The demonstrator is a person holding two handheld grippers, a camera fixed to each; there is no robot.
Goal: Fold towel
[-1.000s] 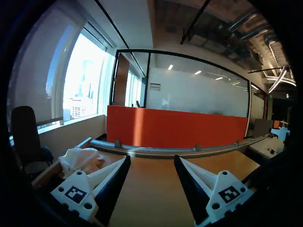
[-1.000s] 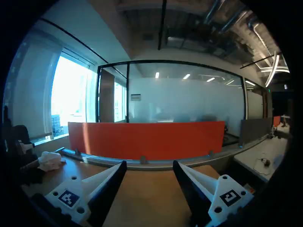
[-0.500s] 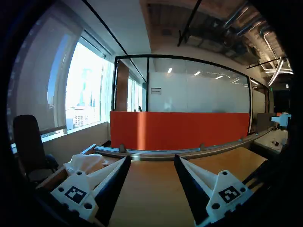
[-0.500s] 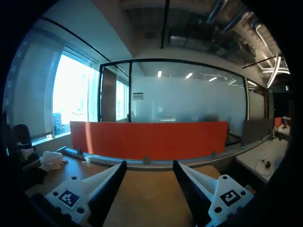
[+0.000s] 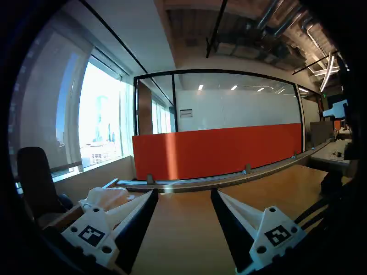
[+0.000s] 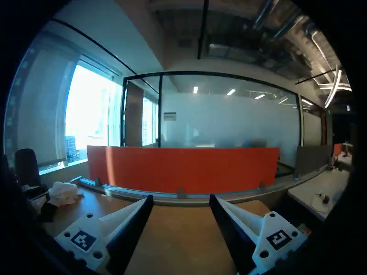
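On the wooden desk (image 5: 183,238), at the window (image 5: 98,128) end, the towel (image 5: 106,198) sits crumpled in a heap, well ahead of both tools. Left gripper (image 5: 183,191) and right gripper (image 6: 181,197) both gape wide, holding nothing. Cloth looks light and floppy, so I'd pinch a corner or hem, not the bunched middle.

The crumpled white cloth towel (image 5: 106,198) lies partly hidden behind a white plastic finger (image 5: 120,214) of the left gripper (image 5: 183,192); in the right gripper view its folds are too small to tell. The tall black office chair (image 5: 34,176) is cut off below. Small dark objects (image 6: 323,198) on the far white desk (image 6: 312,189) cannot be told
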